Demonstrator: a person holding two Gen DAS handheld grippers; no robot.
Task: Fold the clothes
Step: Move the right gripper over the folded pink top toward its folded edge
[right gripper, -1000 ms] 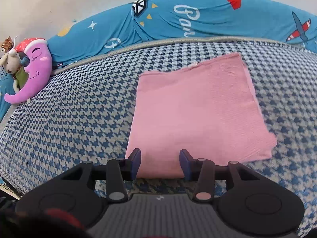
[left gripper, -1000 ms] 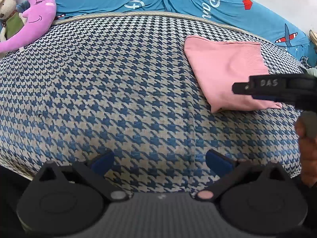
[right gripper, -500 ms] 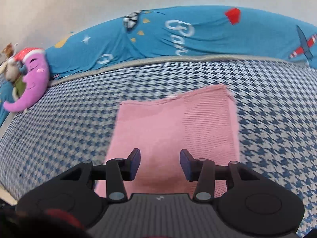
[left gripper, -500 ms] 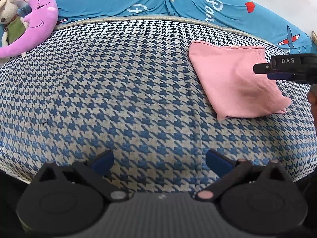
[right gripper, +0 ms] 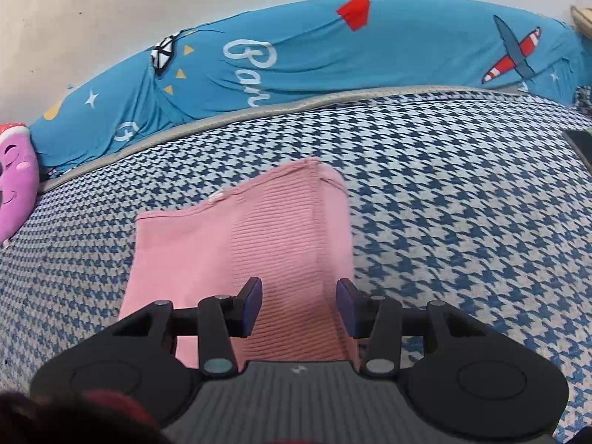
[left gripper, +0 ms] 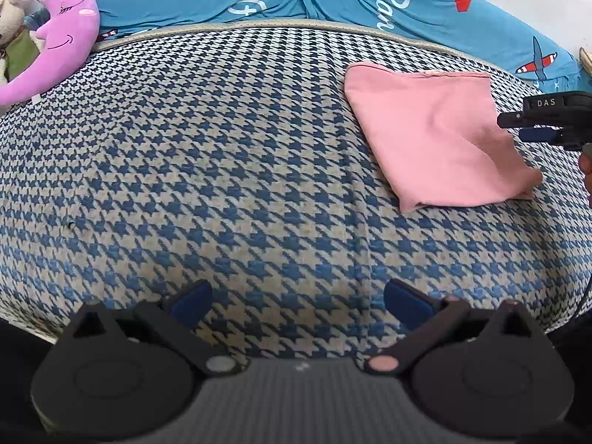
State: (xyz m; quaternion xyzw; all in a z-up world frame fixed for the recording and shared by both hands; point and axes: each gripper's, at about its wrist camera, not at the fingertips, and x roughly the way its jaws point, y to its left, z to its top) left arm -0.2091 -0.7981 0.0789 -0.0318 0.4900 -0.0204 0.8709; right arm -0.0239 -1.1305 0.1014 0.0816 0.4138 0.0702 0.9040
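the pink garment (right gripper: 240, 244) lies flat on the houndstooth bed cover (left gripper: 185, 185), already down to a compact near-rectangle w/ layers stacked, so i judge most of the folding is done. its far right corner looks a bit rumpled and the near corner on that side pokes out, so what's left is prob one more fold or just a tidy-up; can't tell which from here.

my right tool (right gripper: 299, 307) sits low over the near edge of the garment, angled down and fwd. its pads are apart, moderate gap, and the pink fabric runs between and under them. i see no pinch, the cloth lies flat w/ no lift, so i call it not gripping. the garment stretches ahead of this tool, slightly to its left.

in the left view that right tool (left gripper: 532, 125) comes in from the edge of the pic, at the right side of the garment.

my left tool (left gripper: 296, 299) hangs over bare cover, pads wide apart, nothing between them, pointed steeply down. the garment (left gripper: 436, 137) is ahead and off to its right, well apart. a purple moon plush (left gripper: 55, 48) is far off ahead-left, by the blue pillows (right gripper: 333, 55).
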